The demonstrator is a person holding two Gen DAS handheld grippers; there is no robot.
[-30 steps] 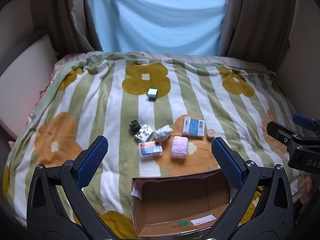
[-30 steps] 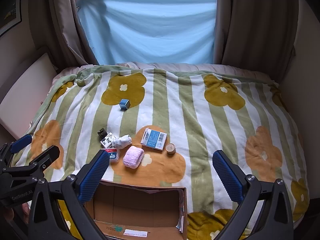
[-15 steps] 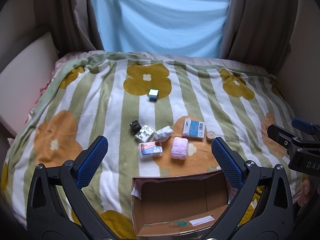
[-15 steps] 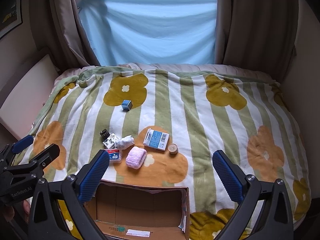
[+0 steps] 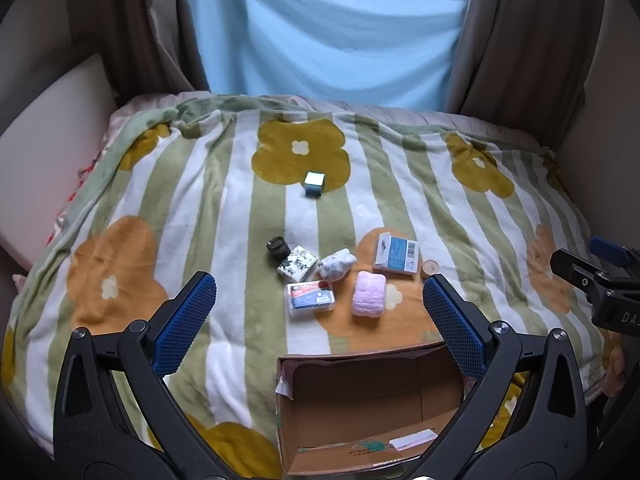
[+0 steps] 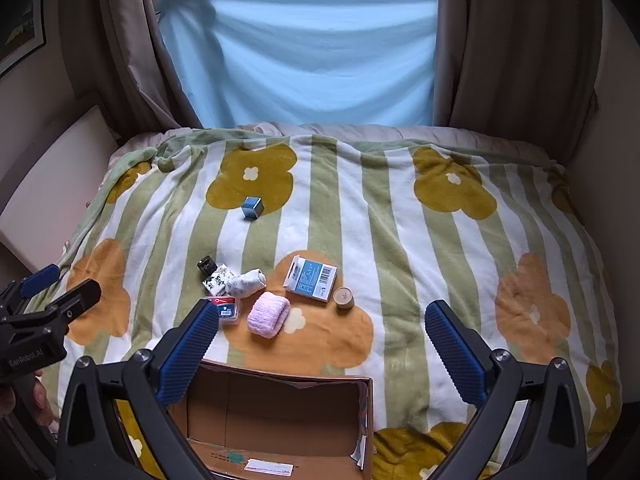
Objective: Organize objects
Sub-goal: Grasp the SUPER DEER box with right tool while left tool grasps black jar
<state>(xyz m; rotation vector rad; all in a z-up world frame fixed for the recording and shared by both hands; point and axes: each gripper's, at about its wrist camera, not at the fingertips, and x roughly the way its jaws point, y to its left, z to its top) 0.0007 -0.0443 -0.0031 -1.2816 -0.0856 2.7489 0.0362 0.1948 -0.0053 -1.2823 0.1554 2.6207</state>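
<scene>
Hovering over the bed, the left tongs [image 5: 316, 324] and right tongs [image 6: 320, 344] gape wide and hold nothing; sorting seems not yet begun. Small items cluster on the striped blanket [image 6: 400, 240] just beyond the open cardboard box [image 6: 280, 420]; the next move likely means reaching for the near pink cloth roll [image 6: 268, 315]. Brown curtains [image 6: 516, 40] flank the window

Cardboard box [image 5: 372, 400]: near wall cut off by bottom edge, both views. Plastic case [image 6: 227, 309]: left part hidden behind right gripper's finger [image 6: 188, 354] in right view. Print on blue-label box [image 6: 312, 278] too small to read. Left gripper body [image 6: 32, 332] cut by frame edge.
</scene>
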